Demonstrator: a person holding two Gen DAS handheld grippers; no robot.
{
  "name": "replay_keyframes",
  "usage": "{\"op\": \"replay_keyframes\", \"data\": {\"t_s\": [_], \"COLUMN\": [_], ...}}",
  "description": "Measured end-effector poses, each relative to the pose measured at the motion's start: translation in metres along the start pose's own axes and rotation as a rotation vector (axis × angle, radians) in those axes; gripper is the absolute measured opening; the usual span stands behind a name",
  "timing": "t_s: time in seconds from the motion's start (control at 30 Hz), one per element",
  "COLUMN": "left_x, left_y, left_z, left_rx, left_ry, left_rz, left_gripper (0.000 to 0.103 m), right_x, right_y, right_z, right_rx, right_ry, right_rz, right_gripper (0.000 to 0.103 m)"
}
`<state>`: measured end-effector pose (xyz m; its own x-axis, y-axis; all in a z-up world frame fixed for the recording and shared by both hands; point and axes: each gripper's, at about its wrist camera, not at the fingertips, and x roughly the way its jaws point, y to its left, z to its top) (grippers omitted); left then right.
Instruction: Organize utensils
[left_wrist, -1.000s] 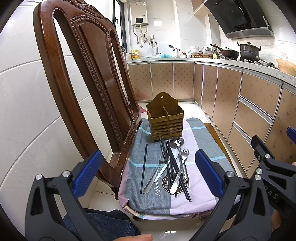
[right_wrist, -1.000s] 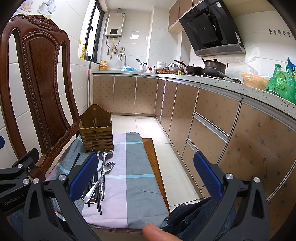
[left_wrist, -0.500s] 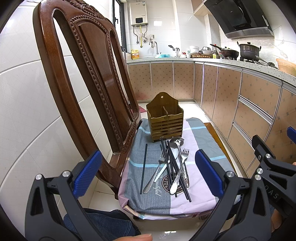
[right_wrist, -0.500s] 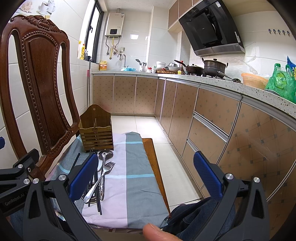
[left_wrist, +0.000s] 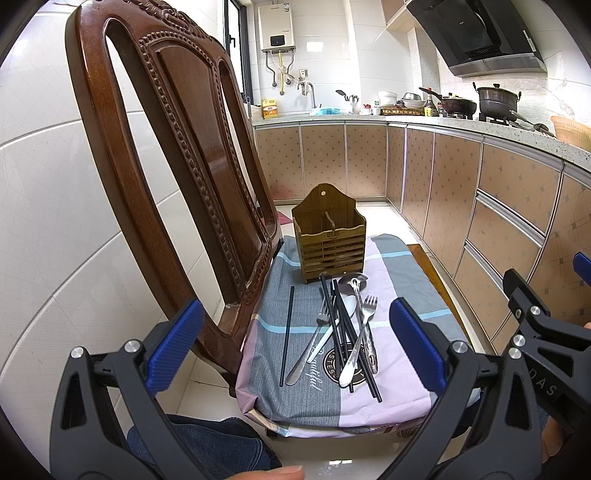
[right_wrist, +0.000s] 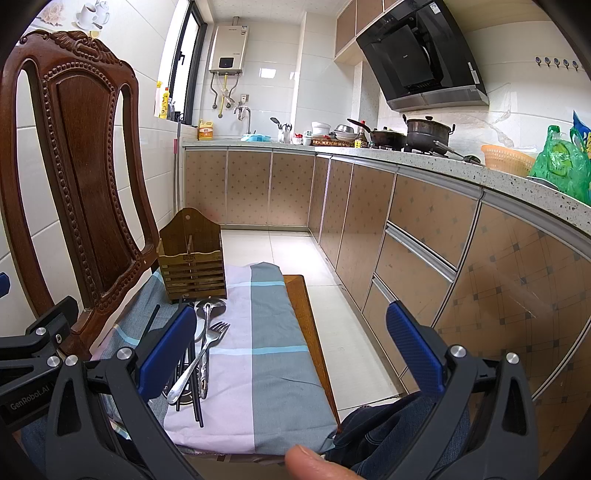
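- Left gripper (left_wrist: 291, 347) was spread wide and empty; right gripper (right_wrist: 291, 354) likewise spread, holding nothing.
- Utensil pile (left_wrist: 347, 332) lay on the cloth (left_wrist: 399, 391) over the chair (left_wrist: 177, 155) seat, at 6 o'clock from the wooden holder (left_wrist: 328, 240), just beside it.
- One chopstick (left_wrist: 287, 336) lay apart, at 9 o'clock from the pile.
- Judged: forks (left_wrist: 364, 332) and spoons stiff, light, slick metal; chopsticks thin, prone to roll.
- Judged: best grip at mid-handle, across the narrow width; the lone chopstick looked easiest to take first.

A grey, lilac and pale-blue striped cloth (left_wrist: 391, 398) lies under black chopsticks (left_wrist: 286, 334) beside a slatted brown wooden holder (left_wrist: 328, 245).
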<state>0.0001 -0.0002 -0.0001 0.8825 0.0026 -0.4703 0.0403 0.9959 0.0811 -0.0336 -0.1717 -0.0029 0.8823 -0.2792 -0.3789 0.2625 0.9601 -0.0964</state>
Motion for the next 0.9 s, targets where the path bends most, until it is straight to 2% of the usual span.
{"op": "replay_keyframes", "data": {"t_s": [0.9], "left_x": [0.0], "left_y": [-0.0001], "left_z": [0.0], "left_rx": [0.001], "left_ry": [0.0], "left_rz": [0.001], "left_gripper": [0.099], "right_x": [-0.0004], "right_y": [0.0024], "right_z": [0.0006], "right_rx": [0.0], "right_ry": [0.0], "right_rz": [0.0], "right_gripper": [0.101]}}
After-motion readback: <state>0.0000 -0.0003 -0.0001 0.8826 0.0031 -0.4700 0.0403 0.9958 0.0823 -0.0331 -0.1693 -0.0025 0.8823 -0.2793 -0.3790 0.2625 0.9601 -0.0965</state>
